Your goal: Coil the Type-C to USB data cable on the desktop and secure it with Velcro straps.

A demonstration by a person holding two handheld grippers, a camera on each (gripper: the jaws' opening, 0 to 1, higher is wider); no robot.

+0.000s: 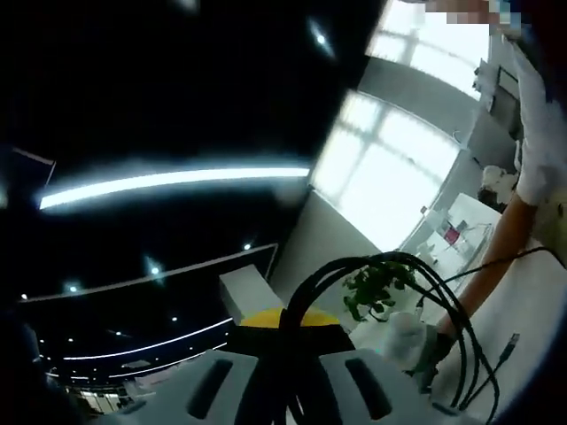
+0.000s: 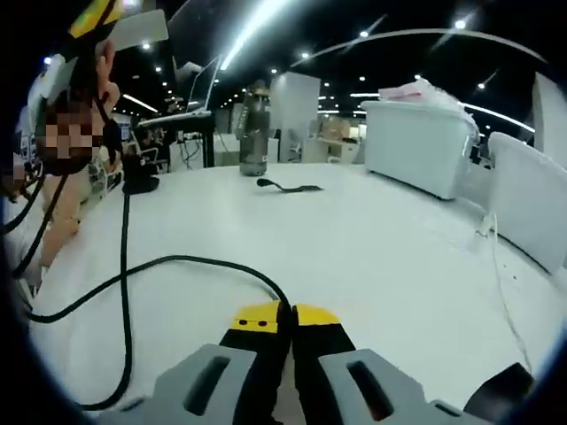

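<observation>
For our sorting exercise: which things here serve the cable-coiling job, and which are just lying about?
Job:
black cable
left tongs, shut on its loops
right tongs, shut on it
Velcro strap

Lying about:
bottle
white bin
potted plant

On the far side of the white desk a dark water bottle stands upright, with an open laptop raised to its left. At far right sits a large white storage bin. In the left gripper view a small green potted plant stands below bright windows
</observation>
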